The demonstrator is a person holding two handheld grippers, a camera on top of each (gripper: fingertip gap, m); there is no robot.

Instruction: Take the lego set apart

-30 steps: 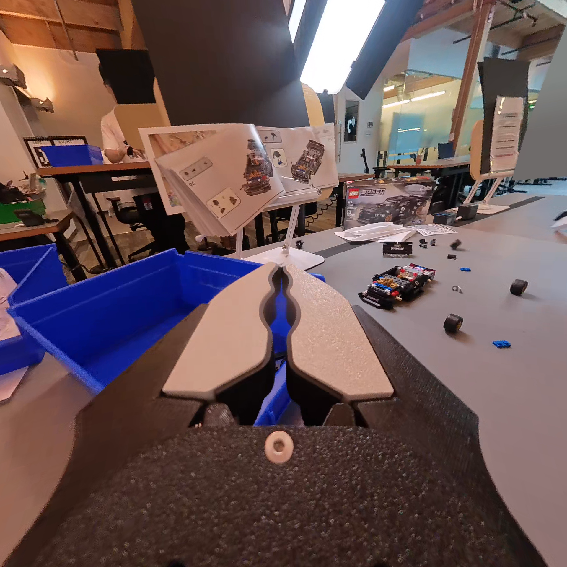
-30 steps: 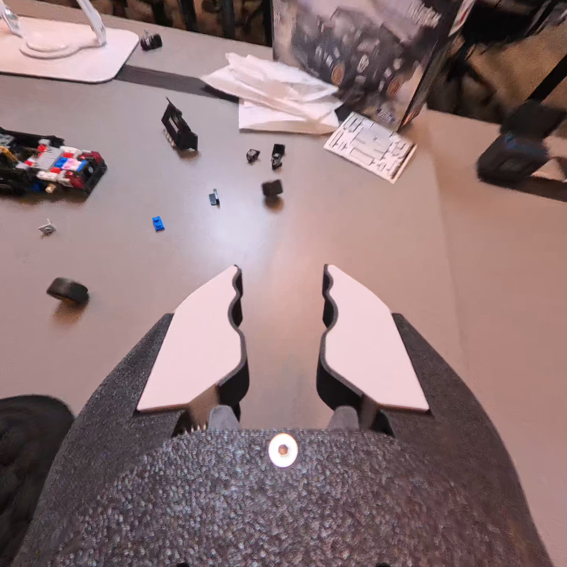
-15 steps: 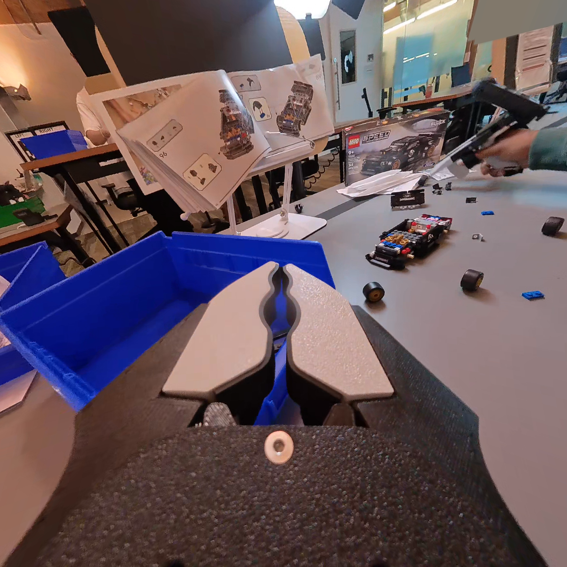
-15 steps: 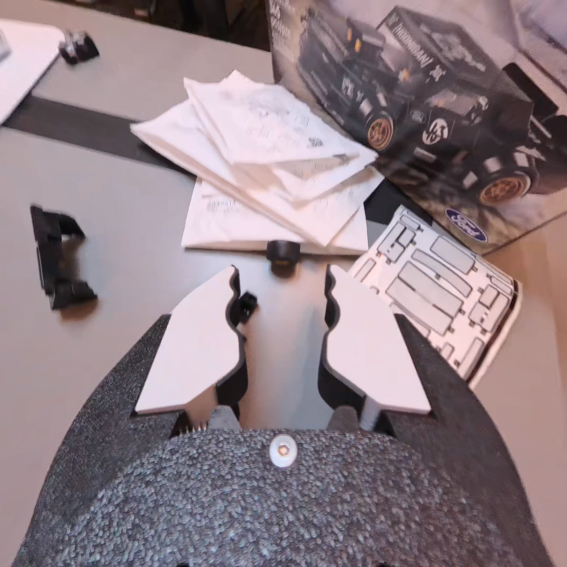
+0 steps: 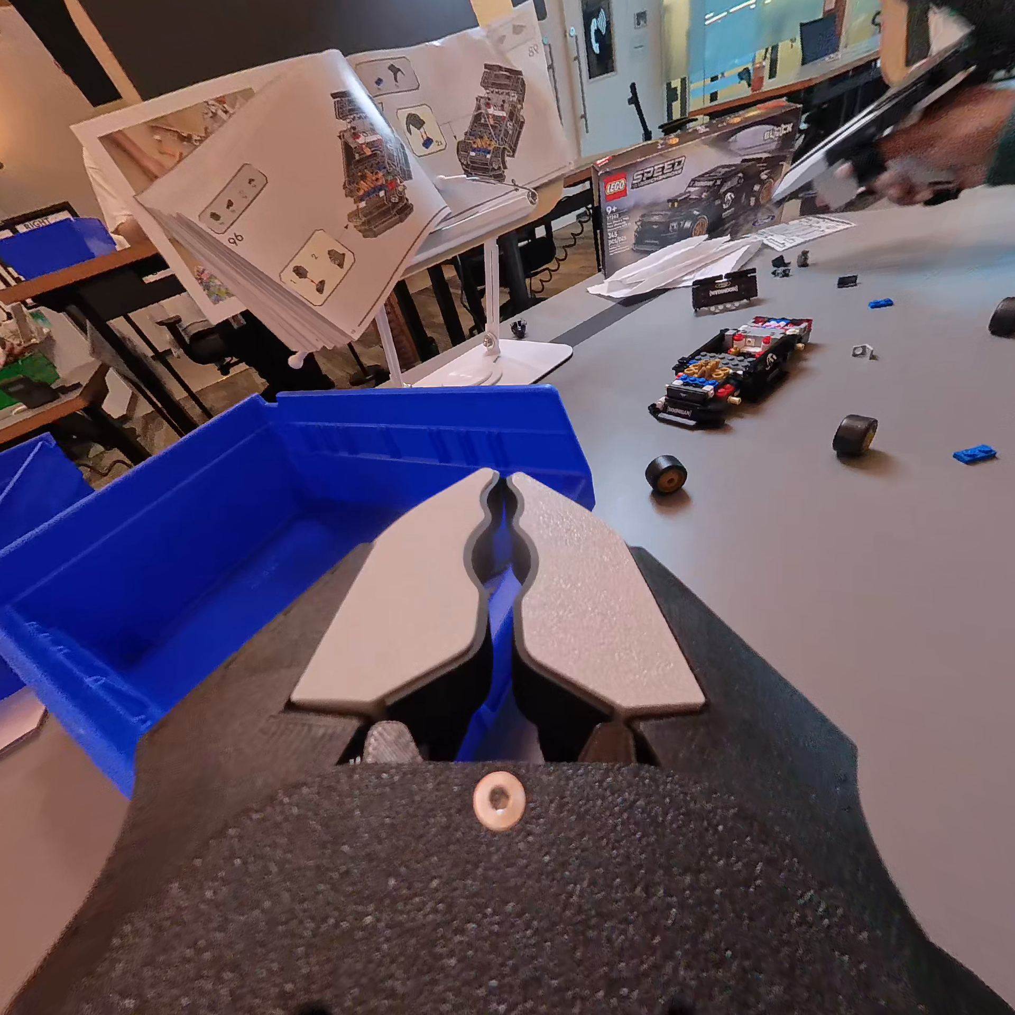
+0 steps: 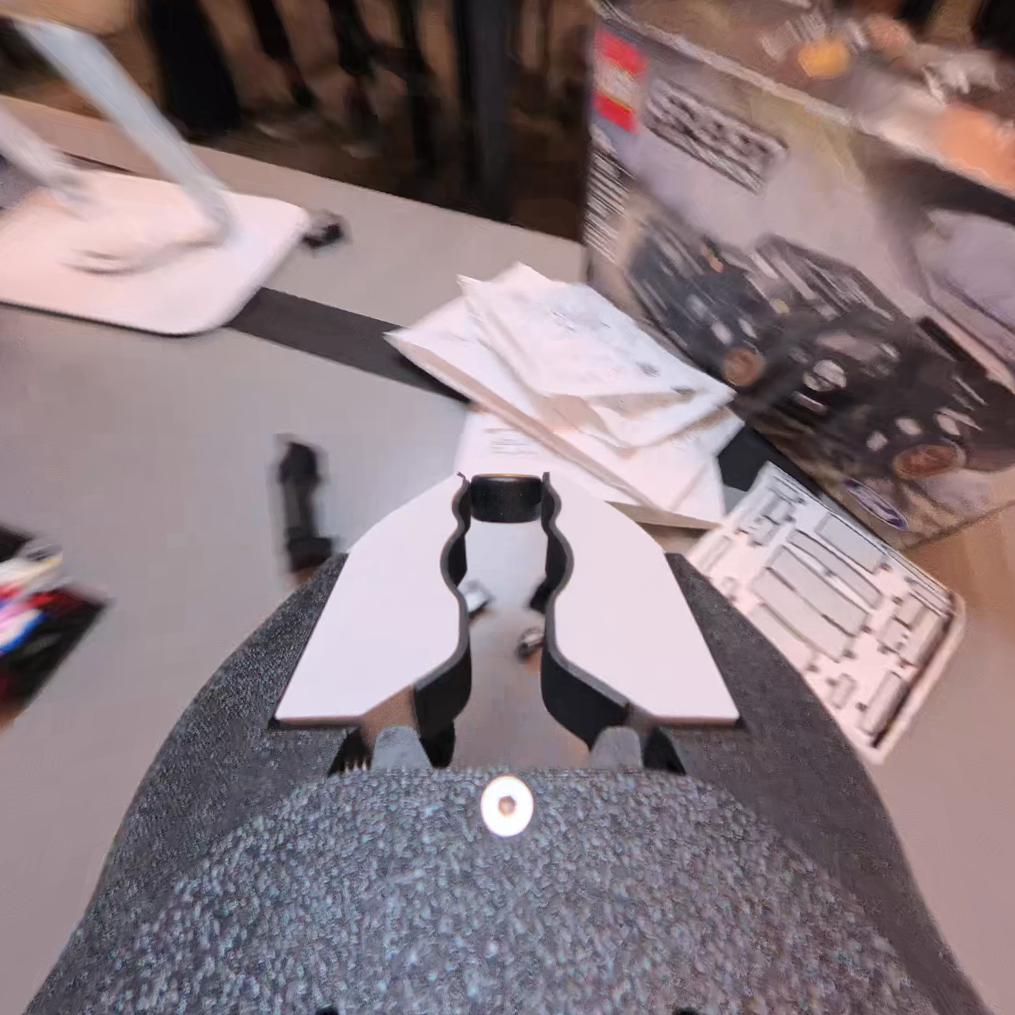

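At twelve o'clock, my right tongs (image 6: 504,494) pinch a black wheel (image 6: 504,498); left tongs (image 5: 502,483), closed and empty, wait over the blue bin (image 5: 181,549).

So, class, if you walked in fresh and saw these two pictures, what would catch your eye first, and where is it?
Probably the half-stripped toy car on the grey table, with loose wheels lying around it. Next, the big blue bin right behind the closed left gripper, and the open instruction booklet propped on a stand above it. In the right wrist view, the right gripper holds a small black wheel between its fingertips.
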